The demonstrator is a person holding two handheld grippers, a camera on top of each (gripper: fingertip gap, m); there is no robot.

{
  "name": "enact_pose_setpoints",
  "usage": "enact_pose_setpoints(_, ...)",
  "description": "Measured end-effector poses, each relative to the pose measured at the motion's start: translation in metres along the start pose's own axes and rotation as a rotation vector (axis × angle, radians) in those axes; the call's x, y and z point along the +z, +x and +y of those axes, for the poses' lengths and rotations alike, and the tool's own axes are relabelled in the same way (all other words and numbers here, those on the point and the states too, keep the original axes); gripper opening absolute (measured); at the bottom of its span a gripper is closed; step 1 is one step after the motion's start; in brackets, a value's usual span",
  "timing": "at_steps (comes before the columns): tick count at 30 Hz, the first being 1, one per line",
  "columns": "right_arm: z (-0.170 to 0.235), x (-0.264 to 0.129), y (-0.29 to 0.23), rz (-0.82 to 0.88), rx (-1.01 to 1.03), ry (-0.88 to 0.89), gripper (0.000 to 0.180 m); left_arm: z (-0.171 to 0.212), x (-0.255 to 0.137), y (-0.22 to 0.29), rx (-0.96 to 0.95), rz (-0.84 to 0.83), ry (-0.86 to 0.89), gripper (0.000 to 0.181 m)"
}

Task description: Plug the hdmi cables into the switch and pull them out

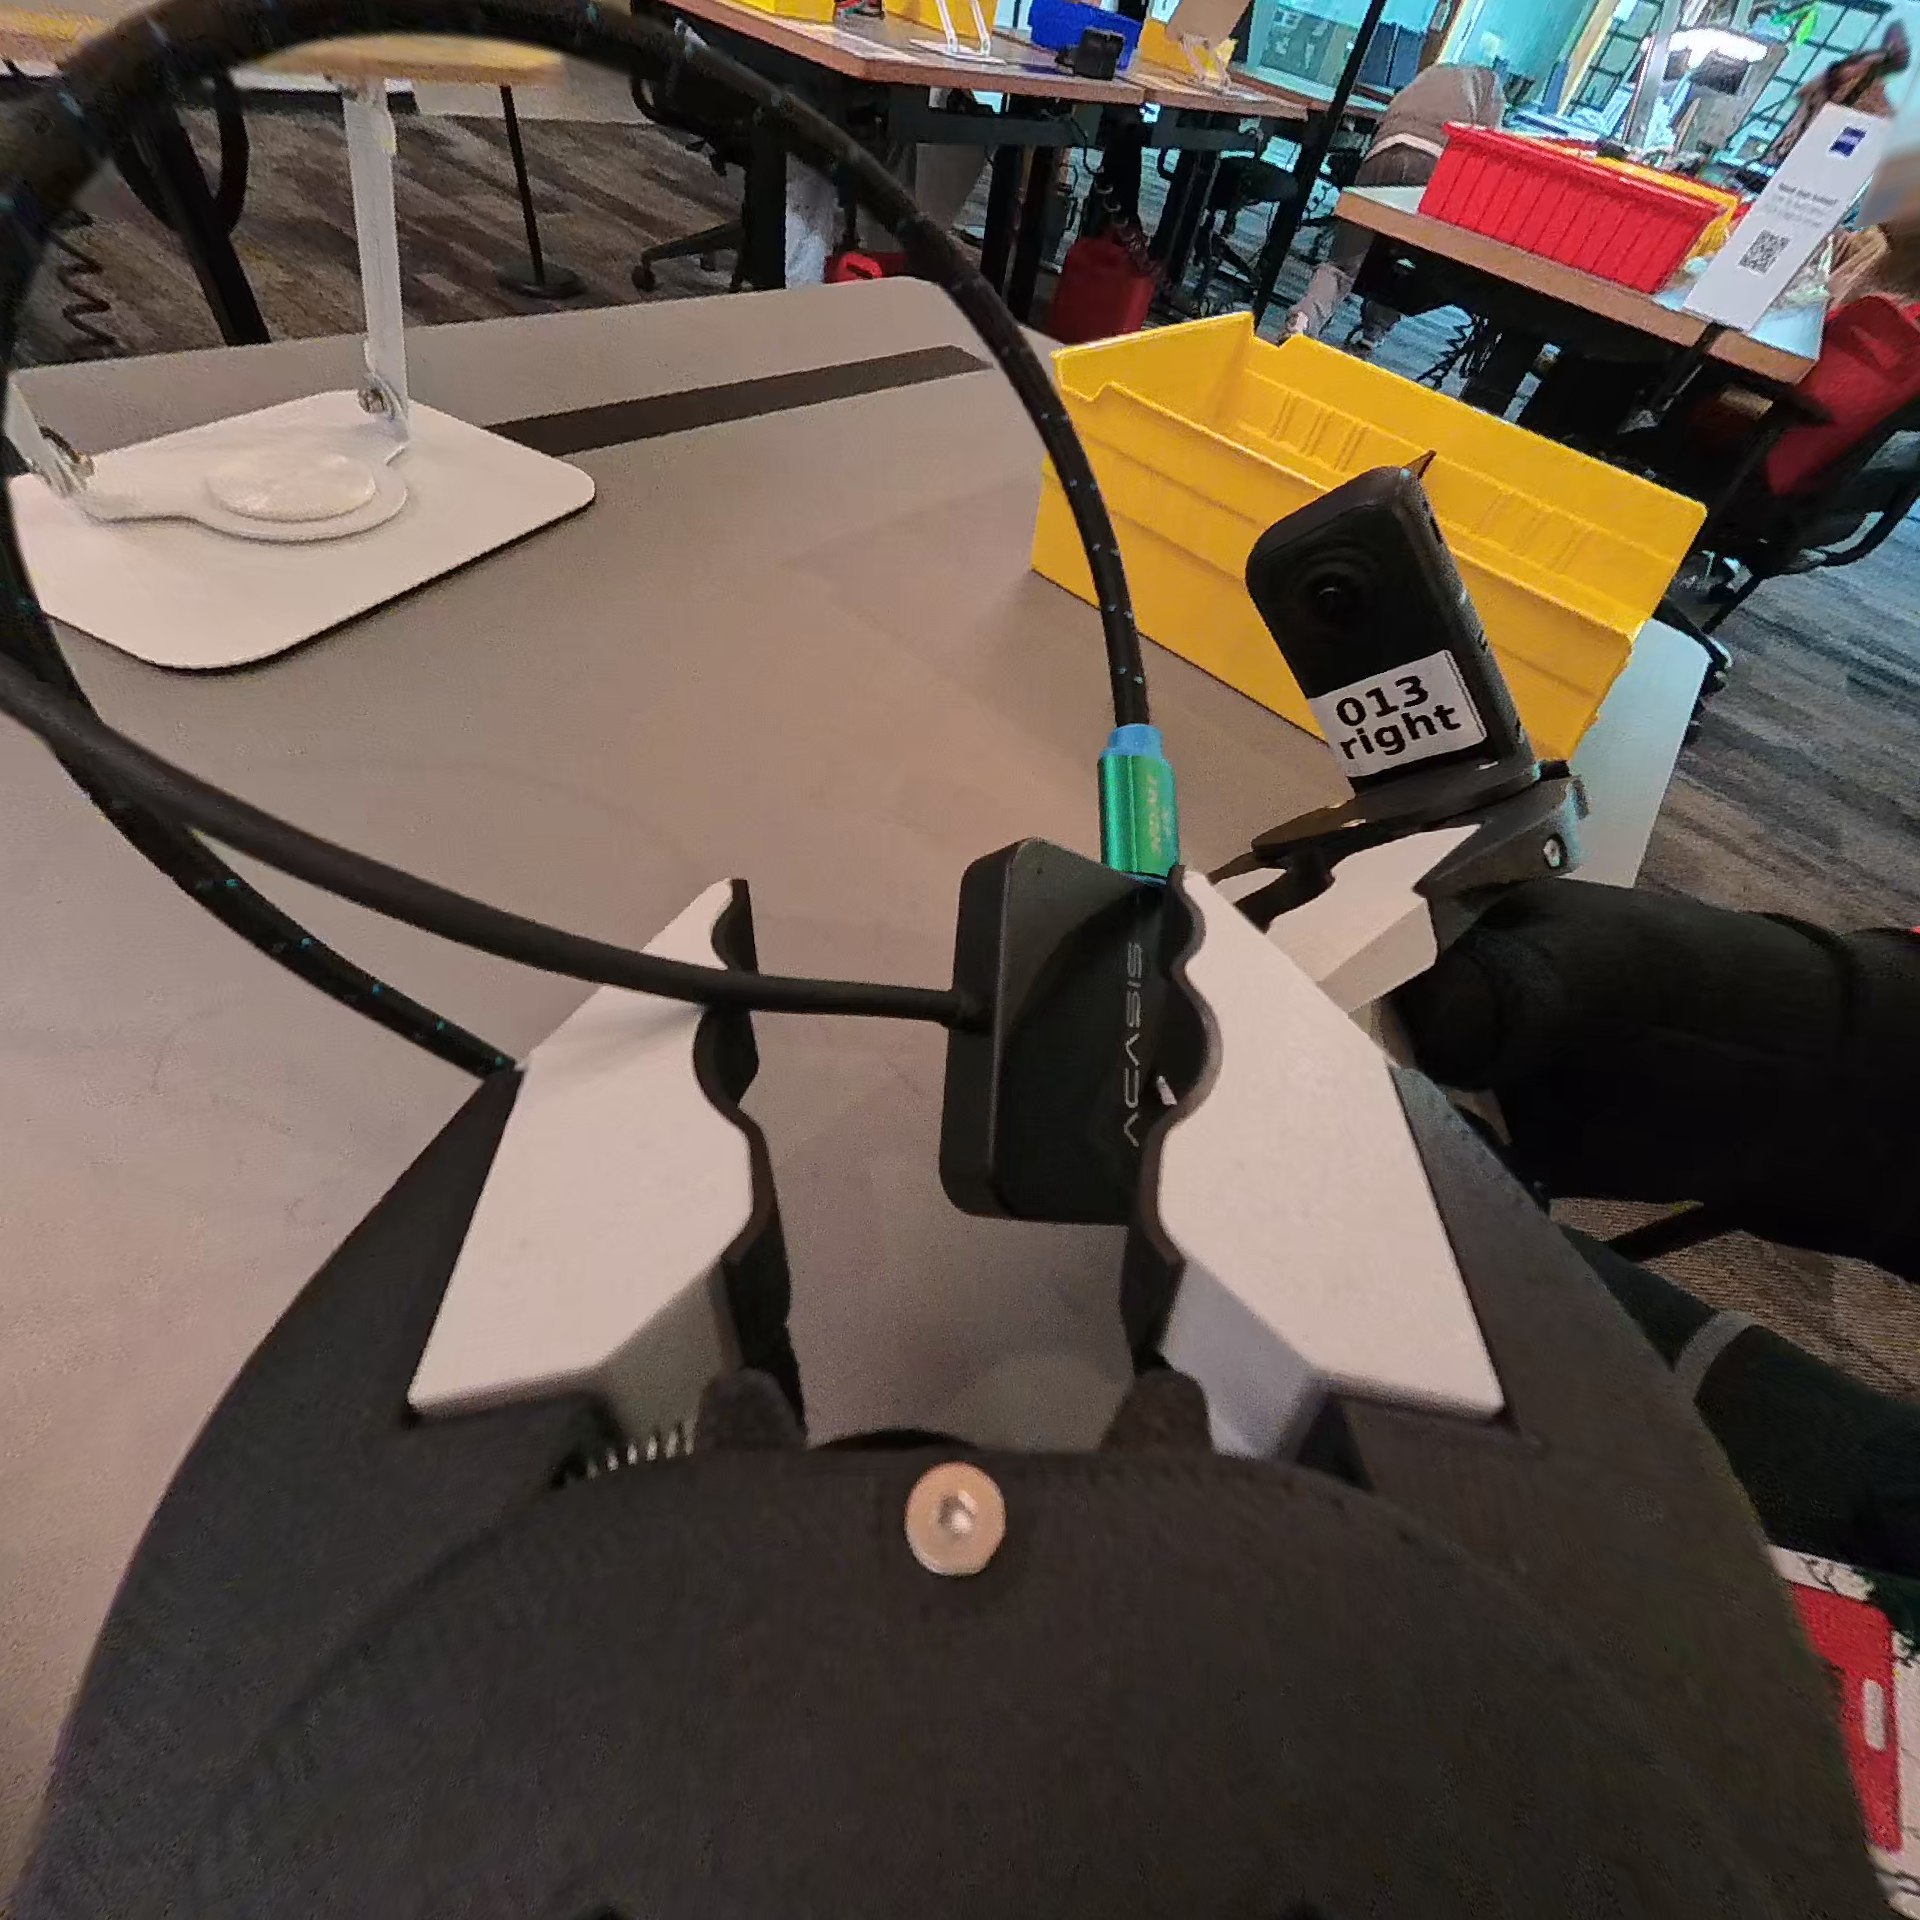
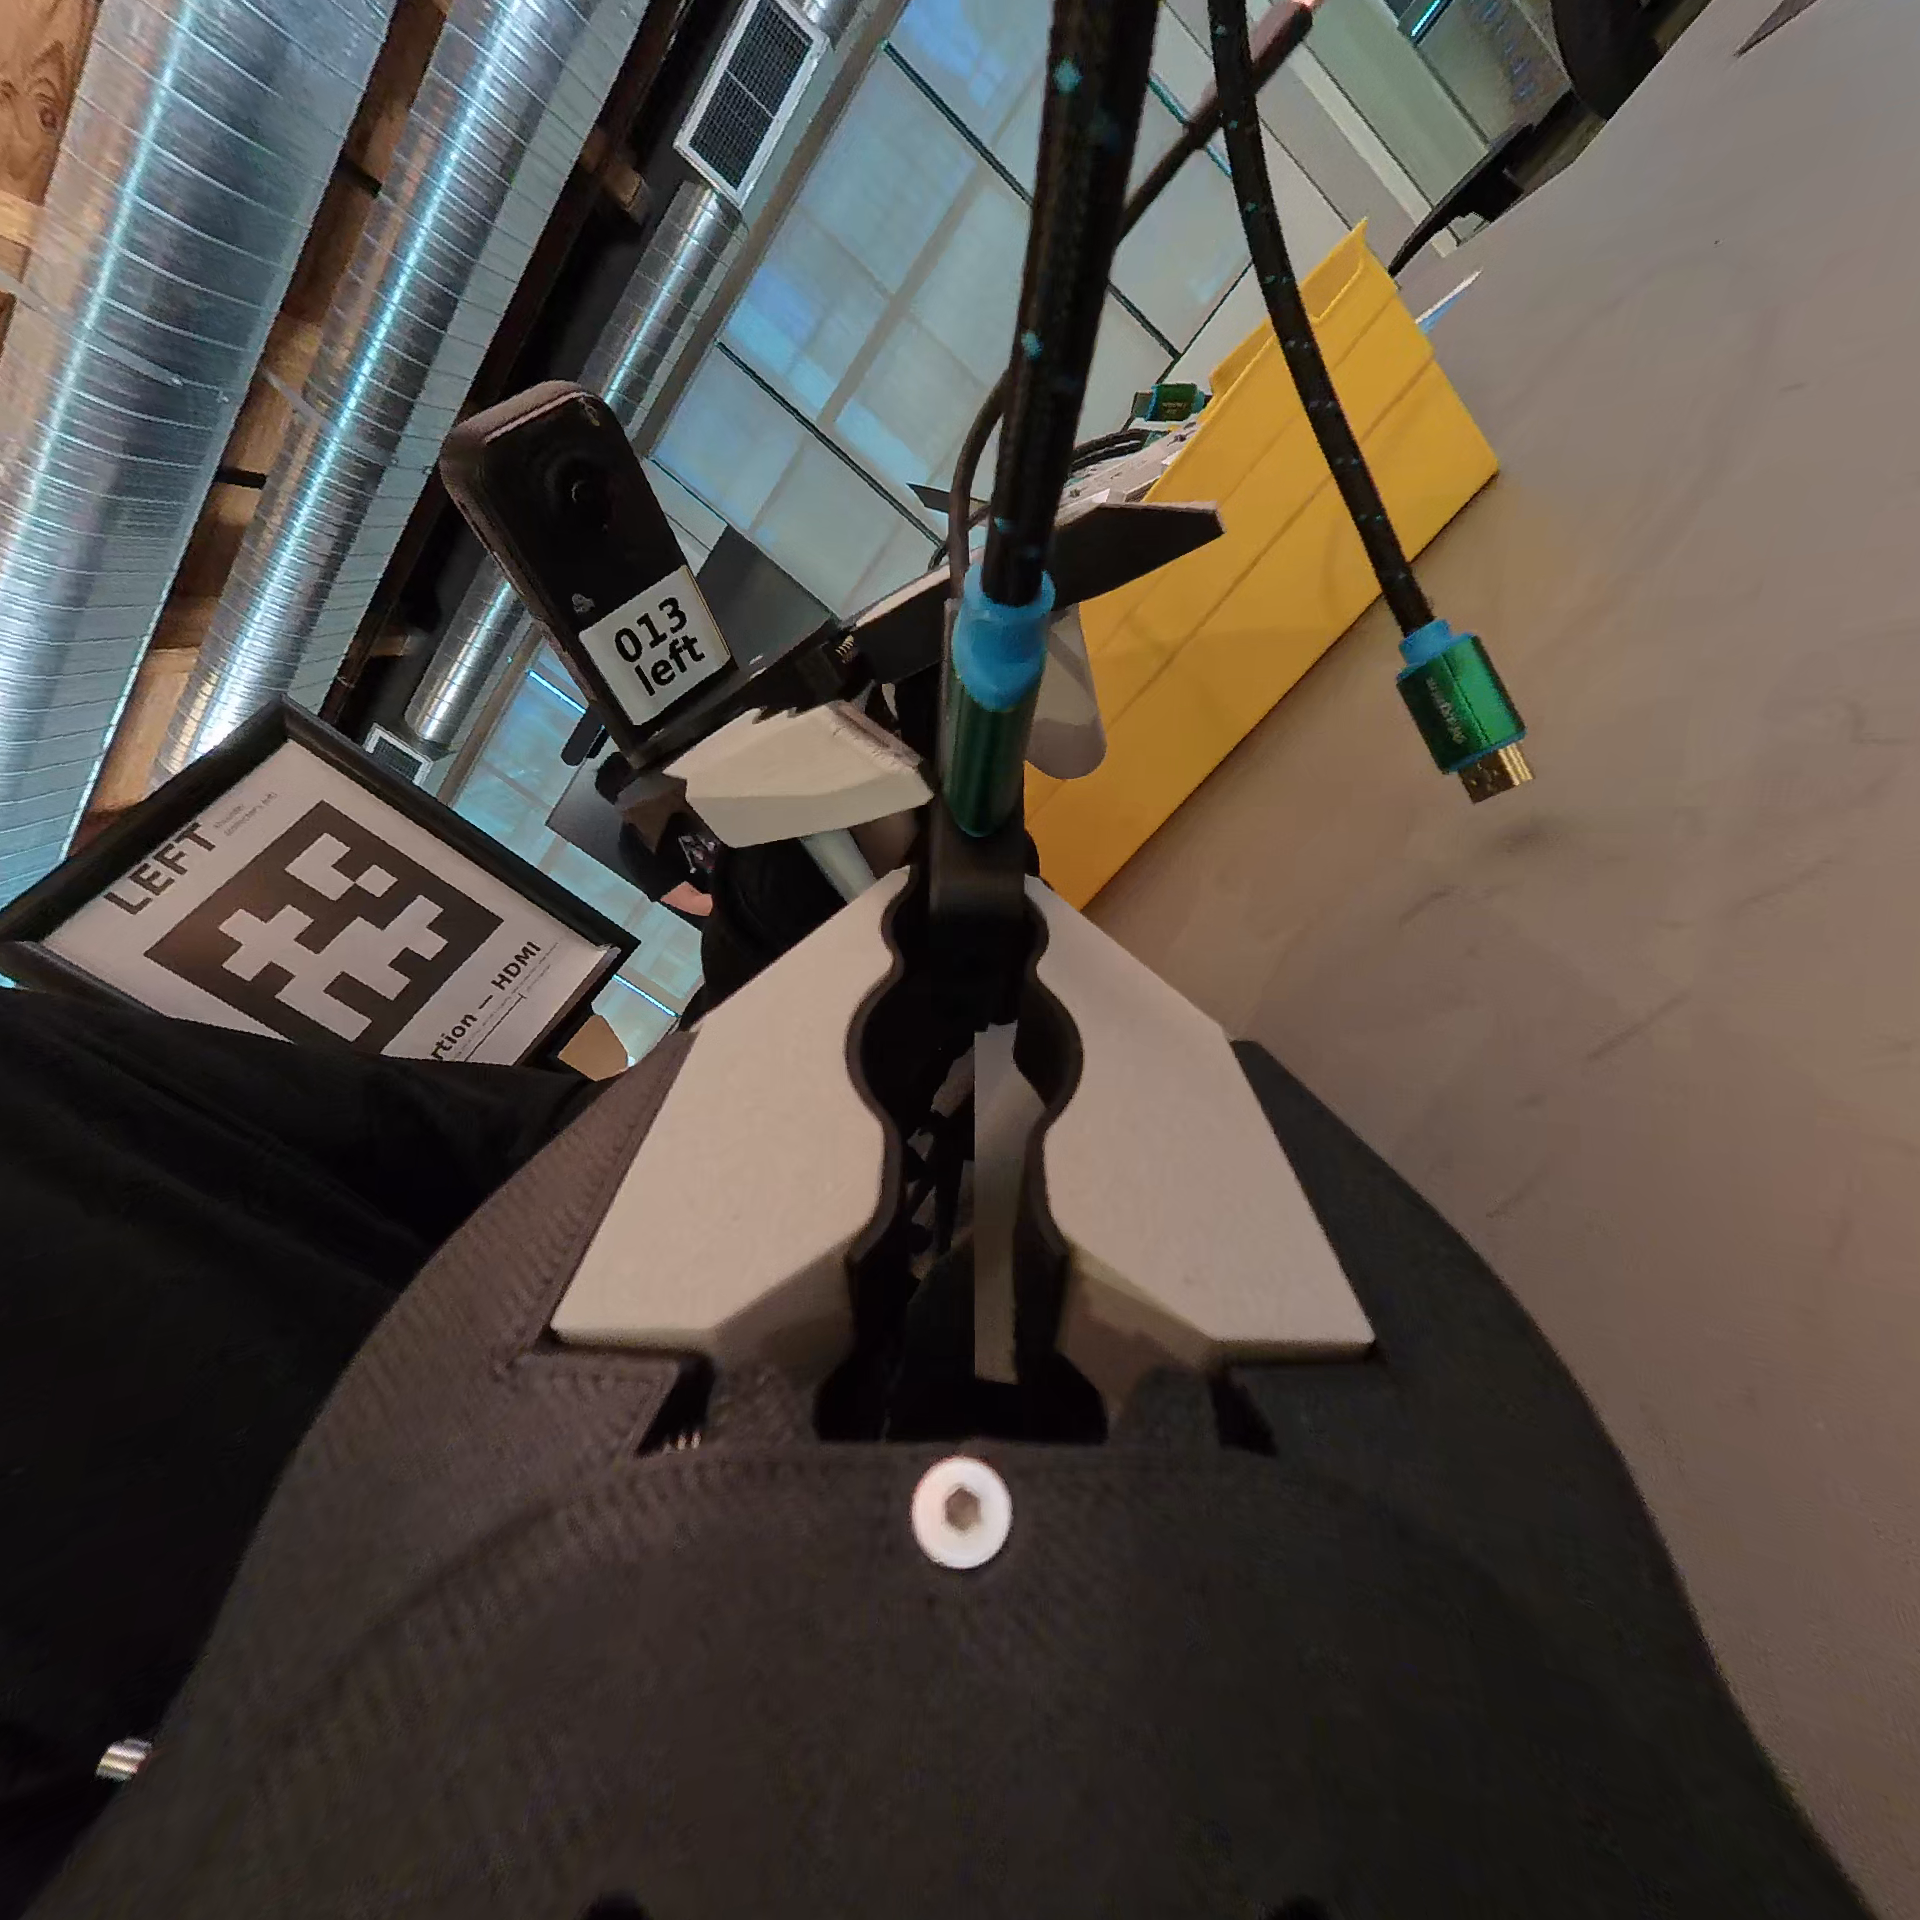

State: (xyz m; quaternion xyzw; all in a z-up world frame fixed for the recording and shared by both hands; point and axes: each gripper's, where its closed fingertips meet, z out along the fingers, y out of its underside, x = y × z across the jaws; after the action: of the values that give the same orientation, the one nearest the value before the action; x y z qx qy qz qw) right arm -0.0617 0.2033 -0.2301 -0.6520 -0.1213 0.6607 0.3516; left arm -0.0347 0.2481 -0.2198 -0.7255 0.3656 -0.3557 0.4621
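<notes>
The black hdmi switch (image 1: 1049, 1039) hangs above the grey table (image 1: 727, 644). My right gripper (image 2: 966, 914) is shut on its thin edge (image 2: 968, 868). A green hdmi plug (image 1: 1138, 810) with a braided black cable (image 1: 997, 301) sits in the switch's top port; it also shows in the right wrist view (image 2: 982, 758). My left gripper (image 1: 961, 894) is open around the switch, which touches its right finger (image 1: 1299, 1143). The switch's thin black lead (image 1: 468, 904) runs left over the other finger. A second green plug (image 2: 1460, 717) dangles free above the table.
A yellow bin (image 1: 1351, 488) stands at the table's far right edge. A white stand with a clear post (image 1: 291, 520) sits at the far left. A framed marker sign (image 2: 332, 935) is behind. Desks, chairs and a red bin (image 1: 1558, 197) lie beyond. Spacing between my two grippers at the tips: around 5 centimeters.
</notes>
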Motion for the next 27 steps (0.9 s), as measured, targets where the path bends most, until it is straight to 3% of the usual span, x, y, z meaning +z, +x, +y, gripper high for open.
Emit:
enact_pose_setpoints(3, -0.003, -0.001, 0.000, 0.006, -0.009, 0.014, 0.011, 0.001, -0.001, 0.006, 0.089, 0.026, -0.004, 0.091)
enact_pose_setpoints(9, -0.001, -0.001, 0.002, 0.010, -0.003, -0.004, 0.011, -0.002, -0.007, 0.008, 0.209, 0.057, 0.015, 0.093)
enact_pose_setpoints(12, -0.004, -0.004, 0.001, 0.004, -0.003, 0.006, 0.011, 0.001, -0.011, 0.007, 0.221, 0.105, 0.002, 0.107)
enact_pose_setpoints(22, -0.026, -0.029, 0.018, 0.087, 0.001, 0.086, 0.011, 0.013, -0.007, -0.006, 0.278, 0.002, -0.060, 0.094)
enact_pose_setpoints(27, -0.028, -0.031, 0.022, 0.120, -0.002, 0.107, 0.011, 0.002, -0.009, 0.008, 0.453, -0.075, -0.036, 0.089)
